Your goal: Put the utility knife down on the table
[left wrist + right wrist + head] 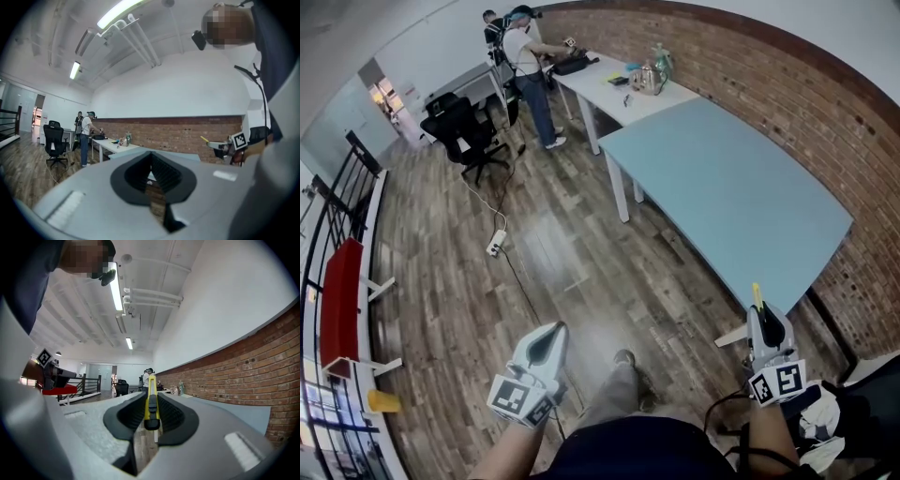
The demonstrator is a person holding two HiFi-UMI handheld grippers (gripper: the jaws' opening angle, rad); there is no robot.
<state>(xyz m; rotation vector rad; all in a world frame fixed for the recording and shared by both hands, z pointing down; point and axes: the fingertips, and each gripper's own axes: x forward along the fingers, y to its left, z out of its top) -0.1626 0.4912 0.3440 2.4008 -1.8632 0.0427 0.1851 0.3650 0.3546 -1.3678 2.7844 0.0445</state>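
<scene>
Right gripper (760, 317): jaws clamped on a slim yellow plastic utility knife (151, 401) with a black slider, gripped edge-on between the ribbed black pads, yellow tip poking out past the jaw tips. Knife held in the air at the near corner of the long light blue table (731, 178), tip aimed at that corner, not resting on the tabletop. Left gripper (554, 330): jaws together at the tips, nothing between them, held over the brown wood plank floor (553, 253), well to the left of the blue table's near corner. Black-and-white square marker patterns on the right gripper's cube (776, 382) and the left gripper's cube (517, 396); patterns only, not letters. Red brick wall (825, 122) along the far side of the blue table. White rectangular table (609, 80) end to end with the blue table's far end, carrying a few small items, their print too small to read. Person in a white shirt (528, 56) standing at the far end of that white table. Black wheeled office chair (461, 127) out on the floor, left of the white table. White power strip (496, 244) with its cable on the floor, left of the blue table. Red bench (342, 305) and small yellow cup (382, 401) far to the left, by a black railing, well apart from the blue table.
</scene>
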